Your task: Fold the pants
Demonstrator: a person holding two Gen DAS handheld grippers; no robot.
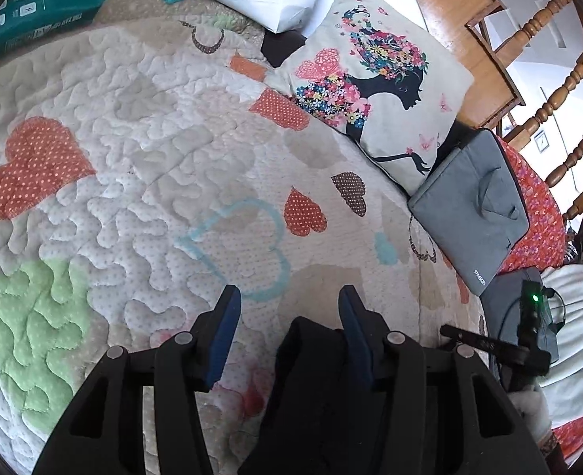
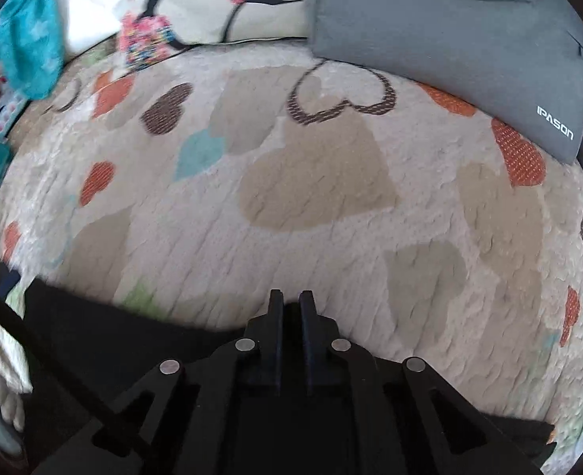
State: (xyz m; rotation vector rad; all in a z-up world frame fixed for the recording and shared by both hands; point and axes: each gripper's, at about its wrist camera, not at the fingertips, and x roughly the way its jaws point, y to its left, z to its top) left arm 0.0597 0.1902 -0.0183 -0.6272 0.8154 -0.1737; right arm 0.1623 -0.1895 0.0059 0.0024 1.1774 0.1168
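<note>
Black pants under released left claw; right claw clenched on pants.

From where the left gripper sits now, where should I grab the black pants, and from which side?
Take the pants at the raised fold of dark cloth lying against the inner face of the left gripper's right finger. Come straight down from above with the jaws astride that ridge: it stands proud of the quilt, so the open fingers can likely close on it without catching the bedding.
</note>
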